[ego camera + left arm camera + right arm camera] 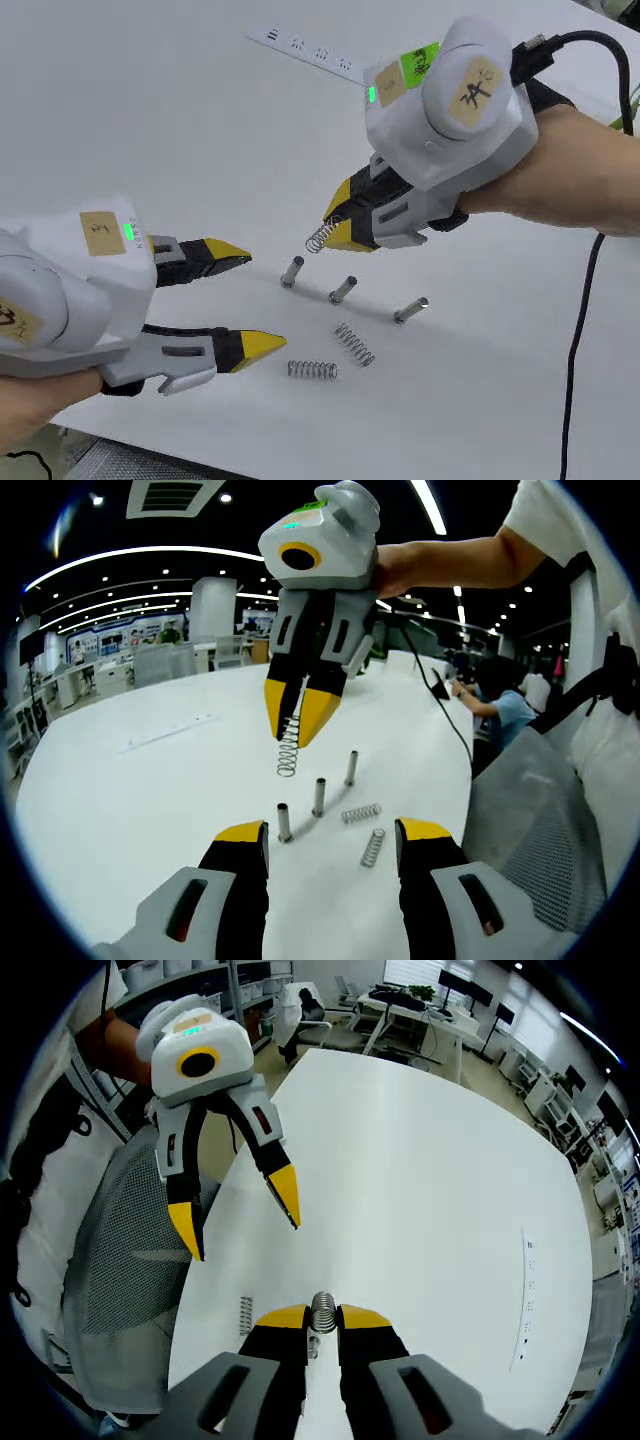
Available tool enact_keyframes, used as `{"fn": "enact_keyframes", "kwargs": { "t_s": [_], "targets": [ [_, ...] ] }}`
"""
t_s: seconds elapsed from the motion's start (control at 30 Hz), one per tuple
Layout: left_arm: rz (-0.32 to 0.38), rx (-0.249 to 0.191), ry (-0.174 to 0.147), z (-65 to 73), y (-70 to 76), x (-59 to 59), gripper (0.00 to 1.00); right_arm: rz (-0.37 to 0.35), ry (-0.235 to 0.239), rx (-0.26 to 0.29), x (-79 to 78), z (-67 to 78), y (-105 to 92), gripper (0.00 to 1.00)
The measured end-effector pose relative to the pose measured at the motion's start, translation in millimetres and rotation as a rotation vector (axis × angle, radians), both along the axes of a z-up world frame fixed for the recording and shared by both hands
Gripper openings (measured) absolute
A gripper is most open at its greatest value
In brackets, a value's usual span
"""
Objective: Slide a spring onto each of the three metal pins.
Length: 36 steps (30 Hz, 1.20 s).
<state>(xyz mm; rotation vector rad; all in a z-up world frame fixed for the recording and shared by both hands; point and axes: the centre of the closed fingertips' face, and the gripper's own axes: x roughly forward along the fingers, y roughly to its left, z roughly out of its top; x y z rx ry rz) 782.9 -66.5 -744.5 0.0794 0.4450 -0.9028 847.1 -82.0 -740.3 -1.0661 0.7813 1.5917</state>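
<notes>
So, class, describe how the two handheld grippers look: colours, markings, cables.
Both the left gripper and right gripper have rounded white-grey housings, black jaws with yellow tips, green lights and handwritten tan labels. A black cable leaves the right one.

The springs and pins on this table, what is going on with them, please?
A person is working with two grippers. The right gripper is shut on one spring, holding it in the air close to three upright metal pins on the white table. The left gripper is open beside them. Two more springs lie flat near the pins; no pin carries a spring yet.
</notes>
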Motion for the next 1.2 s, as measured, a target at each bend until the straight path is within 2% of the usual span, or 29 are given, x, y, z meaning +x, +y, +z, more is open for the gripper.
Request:
{"fn": "enact_keyframes", "kwargs": {
  "t_s": [0.13,0.27,0.4,0.5,0.73,1.2],
  "targets": [
    [0.003,-0.013,0.009,-1.8,0.9,-1.5,0.56,0.001,0.009,-0.018,1.2,-9.6,2.1,0.12],
    [-0.007,-0.021,0.004,-3.9,-2.6,-3.3,0.66,0.003,0.016,-0.037,2.3,-19.1,2.5,0.12],
    [-0.012,-0.018,0.012,-7.7,-3.6,-4.5,0.68,0.022,0.008,-0.059,2.1,-24.7,1.8,0.12],
    [-0.018,-0.015,0.030,-12.7,-5.1,-5.8,0.70,0.019,0.016,-0.067,3.6,-28.5,1.1,0.12],
    [-0.038,-0.015,0.039,-16.4,-8.6,-7.6,0.72,0.021,0.018,-0.081,4.2,-33.2,0.1,0.12],
    [-0.048,-0.029,0.032,-15.4,-10.8,-6.6,0.73,0.028,0.027,-0.096,3.3,-40.7,1.9,0.12]
  ]
}}
